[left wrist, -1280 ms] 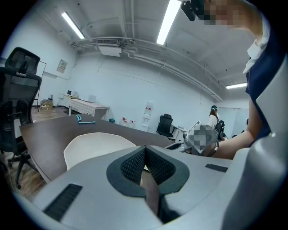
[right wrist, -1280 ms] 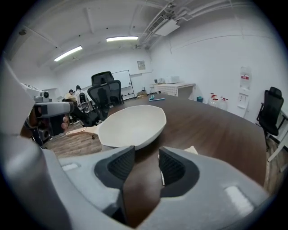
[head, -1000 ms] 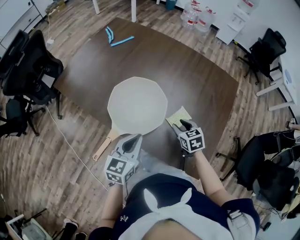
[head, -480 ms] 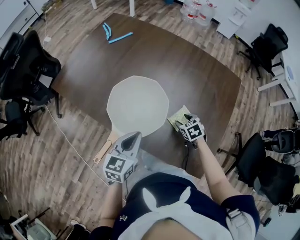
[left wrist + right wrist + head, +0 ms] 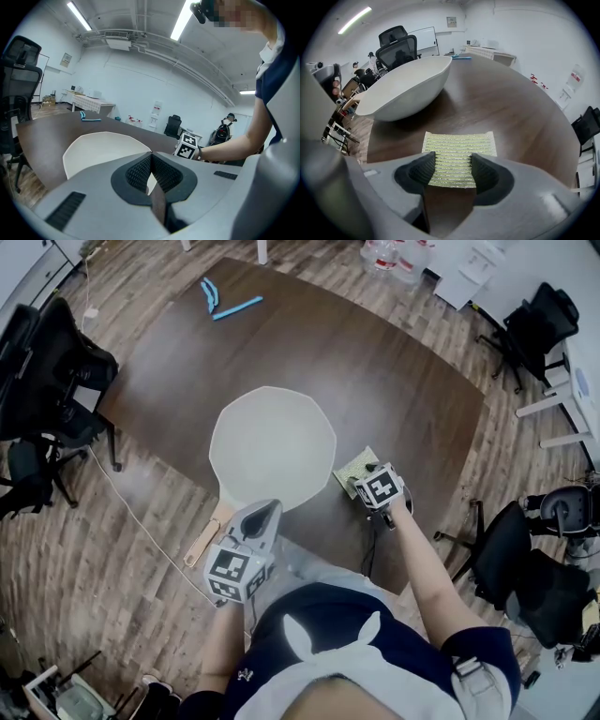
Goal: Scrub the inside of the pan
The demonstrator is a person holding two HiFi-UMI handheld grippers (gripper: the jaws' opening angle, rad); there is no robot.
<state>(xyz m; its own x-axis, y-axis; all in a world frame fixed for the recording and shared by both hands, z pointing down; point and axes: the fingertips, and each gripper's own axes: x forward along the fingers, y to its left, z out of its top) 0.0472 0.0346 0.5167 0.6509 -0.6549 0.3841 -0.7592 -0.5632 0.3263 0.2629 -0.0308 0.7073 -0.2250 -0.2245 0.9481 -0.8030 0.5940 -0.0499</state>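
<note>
A white pan (image 5: 272,444) with a wooden handle (image 5: 206,532) sits on the dark table (image 5: 394,381); its bowl (image 5: 96,150) looks empty. To its right lies a yellow-green ribbed sponge (image 5: 352,468). My right gripper (image 5: 367,476) points steeply down over it. In the right gripper view the gripper (image 5: 453,162) is open, its jaws having just been opening. The sponge's (image 5: 459,143) near edge lies between the fingers, untouched by the pads. My left gripper (image 5: 265,514) hangs at the pan's near rim, right of the handle. It (image 5: 151,161) is shut on nothing.
Blue tools (image 5: 225,302) lie at the table's far end. Office chairs stand left (image 5: 52,362) and right (image 5: 534,329) of the table. A cable (image 5: 141,521) runs over the wood floor near the handle. The table's near edge is just below both grippers.
My right gripper has sunk onto the sponge and tipped more steeply downward, now covering part of it. The left gripper has barely shifted; the pan has not moved.
</note>
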